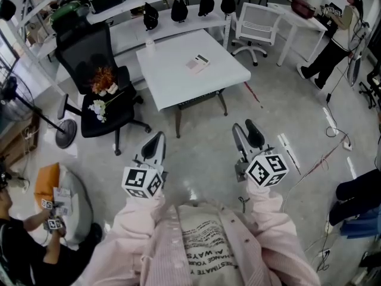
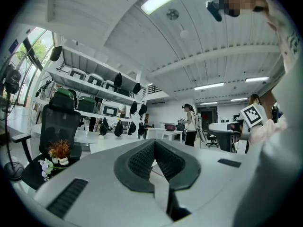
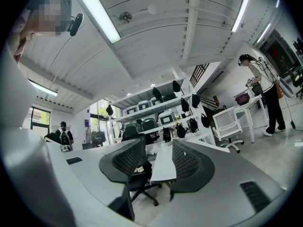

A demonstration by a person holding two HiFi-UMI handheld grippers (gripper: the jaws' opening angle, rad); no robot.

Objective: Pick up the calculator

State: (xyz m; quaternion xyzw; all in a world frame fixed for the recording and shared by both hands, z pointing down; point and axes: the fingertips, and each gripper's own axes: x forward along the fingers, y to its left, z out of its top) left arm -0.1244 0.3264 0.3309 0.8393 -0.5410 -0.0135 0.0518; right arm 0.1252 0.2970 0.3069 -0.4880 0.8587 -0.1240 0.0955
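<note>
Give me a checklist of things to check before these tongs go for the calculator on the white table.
1. Calculator in sight: ok, it lies flat on the white table, uncovered.
2. Right tongs open: ok, jaws apart, nothing between them.
3. Left tongs open: not ok, jaws together, empty.
4. Tongs near the calculator: not ok, both hang over the floor, short of the table.
5. Office chair out of the way: ok, it stands left of the table.

grey floor [image 1: 202, 159], white table [image 1: 172, 70], black office chair [image 1: 89, 58].
</note>
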